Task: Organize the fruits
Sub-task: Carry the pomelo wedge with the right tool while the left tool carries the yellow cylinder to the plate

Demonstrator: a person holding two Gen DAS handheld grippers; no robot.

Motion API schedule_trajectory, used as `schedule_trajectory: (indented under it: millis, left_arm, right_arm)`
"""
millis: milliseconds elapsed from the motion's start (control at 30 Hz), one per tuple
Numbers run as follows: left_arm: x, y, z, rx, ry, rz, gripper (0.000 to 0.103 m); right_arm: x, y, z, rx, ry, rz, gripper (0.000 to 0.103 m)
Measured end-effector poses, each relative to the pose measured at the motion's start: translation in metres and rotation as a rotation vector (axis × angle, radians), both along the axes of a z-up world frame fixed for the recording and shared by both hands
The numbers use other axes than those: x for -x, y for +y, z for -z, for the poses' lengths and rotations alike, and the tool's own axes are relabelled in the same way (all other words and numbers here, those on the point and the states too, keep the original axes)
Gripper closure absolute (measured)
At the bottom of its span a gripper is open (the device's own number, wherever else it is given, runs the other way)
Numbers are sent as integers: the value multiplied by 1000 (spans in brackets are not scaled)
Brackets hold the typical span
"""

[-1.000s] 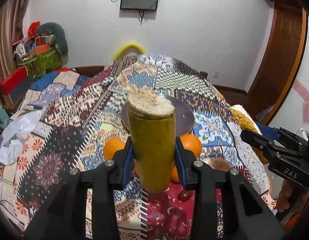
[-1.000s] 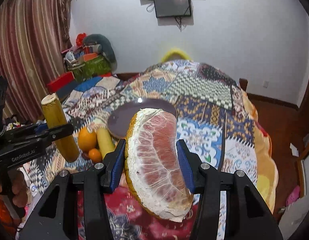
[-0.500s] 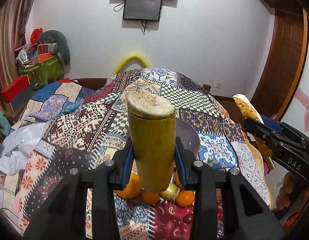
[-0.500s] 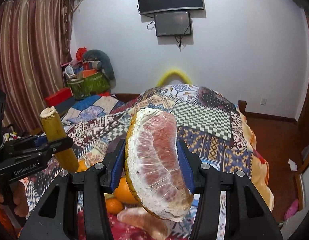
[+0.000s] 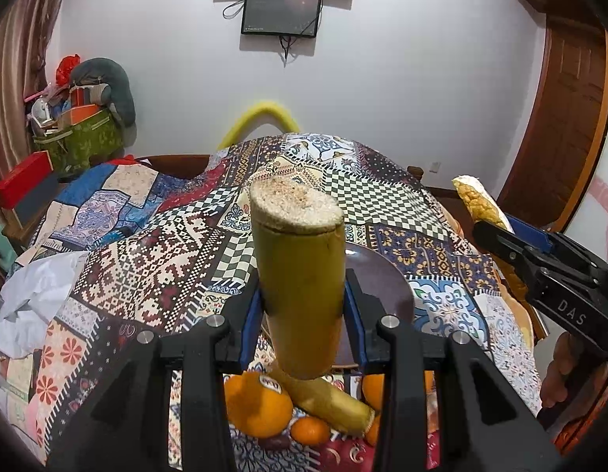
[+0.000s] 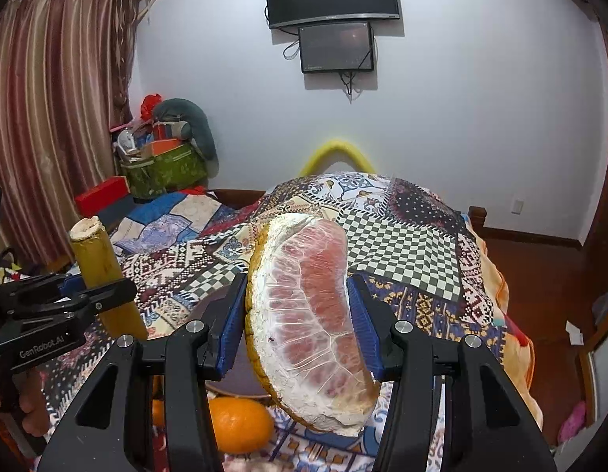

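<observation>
My left gripper (image 5: 302,314) is shut on an upright piece of yellow sugarcane (image 5: 300,275) and holds it above the patchwork bedspread (image 5: 146,251). My right gripper (image 6: 298,330) is shut on a pomelo wedge (image 6: 307,326) with pink flesh. A dark purple plate (image 5: 382,287) lies behind the cane, partly hidden. Below my left gripper lie oranges (image 5: 256,405), a second cane piece (image 5: 327,397) and small tangerines (image 5: 309,428). In the right wrist view an orange (image 6: 241,424) lies under the fingers. Each gripper shows in the other's view: the left (image 6: 68,306), the right (image 5: 539,271).
The bed fills the middle of both views. A green bag and boxes (image 5: 79,141) stand at the back left. A wooden door (image 5: 567,118) is at the right. White cloth (image 5: 32,295) lies on the bed's left edge. Screens (image 6: 335,19) hang on the wall.
Both grippers have risen and tilted up with their fruit. The plate and loose oranges have slid lower in both views.
</observation>
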State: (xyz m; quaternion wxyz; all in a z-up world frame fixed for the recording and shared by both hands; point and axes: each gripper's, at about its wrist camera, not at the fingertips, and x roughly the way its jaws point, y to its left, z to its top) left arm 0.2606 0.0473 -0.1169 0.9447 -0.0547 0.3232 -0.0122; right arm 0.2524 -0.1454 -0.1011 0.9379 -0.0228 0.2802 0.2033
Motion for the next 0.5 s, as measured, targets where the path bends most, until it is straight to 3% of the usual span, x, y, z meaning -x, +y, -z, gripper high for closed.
schedule_trajectory:
  millis: [500]
  left_arm:
    - [-55, 10, 46, 14, 117, -14, 65]
  right_arm:
    - [-46, 18, 37, 56, 72, -29, 56]
